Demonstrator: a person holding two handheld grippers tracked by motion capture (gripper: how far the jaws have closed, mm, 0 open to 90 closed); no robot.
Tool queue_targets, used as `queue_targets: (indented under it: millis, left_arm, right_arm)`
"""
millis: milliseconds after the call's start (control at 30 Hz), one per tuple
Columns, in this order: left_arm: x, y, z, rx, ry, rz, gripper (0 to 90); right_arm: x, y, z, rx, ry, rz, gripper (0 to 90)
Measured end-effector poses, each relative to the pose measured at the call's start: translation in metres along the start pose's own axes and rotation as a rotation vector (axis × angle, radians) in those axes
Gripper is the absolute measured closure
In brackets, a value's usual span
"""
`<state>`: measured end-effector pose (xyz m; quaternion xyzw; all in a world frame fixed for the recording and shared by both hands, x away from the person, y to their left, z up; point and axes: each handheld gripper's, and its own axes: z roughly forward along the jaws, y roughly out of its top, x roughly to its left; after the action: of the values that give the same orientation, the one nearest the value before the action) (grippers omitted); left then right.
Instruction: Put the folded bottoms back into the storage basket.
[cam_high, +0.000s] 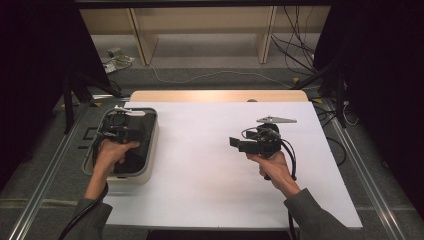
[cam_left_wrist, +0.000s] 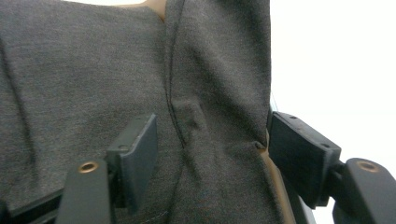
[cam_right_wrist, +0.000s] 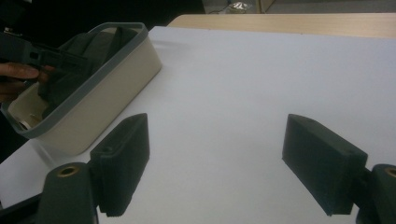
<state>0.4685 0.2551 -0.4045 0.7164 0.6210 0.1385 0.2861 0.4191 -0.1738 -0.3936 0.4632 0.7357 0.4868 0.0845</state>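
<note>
near edge first: both forearms in grey sleeves come in from the bottom. right gripper (cam_high: 239, 145) is held above the bare white table (cam_high: 210, 165), right of centre, jaws spread wide with nothing between them; in its own view just white surface lies between the pads. it reads as idle, waiting. across to the left, the left gripper (cam_high: 120, 136) is down inside the cream bin (cam_high: 150, 150) with a grey rim, which sits at the table's left edge. in the left gripper view its jaws stand apart, straddling a raised fold of dark grey cloth (cam_left_wrist: 219, 93); the right pad touches the fold, the left pad is beside it, not yet pinching. so released, not clenched. the cloth lies in the bin, bunched. judged step: setting up a grasp on the cloth, likely to lift it out onto the table. next move calls for closing squarely on the ridge of the fold, then rising clear of the rim. beyond the table: wooden shelving, loose cables on the floor.
</note>
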Motion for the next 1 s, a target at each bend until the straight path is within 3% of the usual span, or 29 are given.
queue_targets:
  millis: [533, 1000]
  left_arm:
    - [-0.005, 0.004, -0.014, -0.055, 0.006, 0.003, 21.5]
    - [-0.013, 0.003, -0.021, -0.153, -0.048, -0.015, 16.8]
  right_arm:
    - [-0.003, -0.001, -0.007, -0.024, -0.002, 0.007, 23.2]
    - [-0.004, -0.002, -0.014, -0.063, -0.004, 0.006, 19.7]
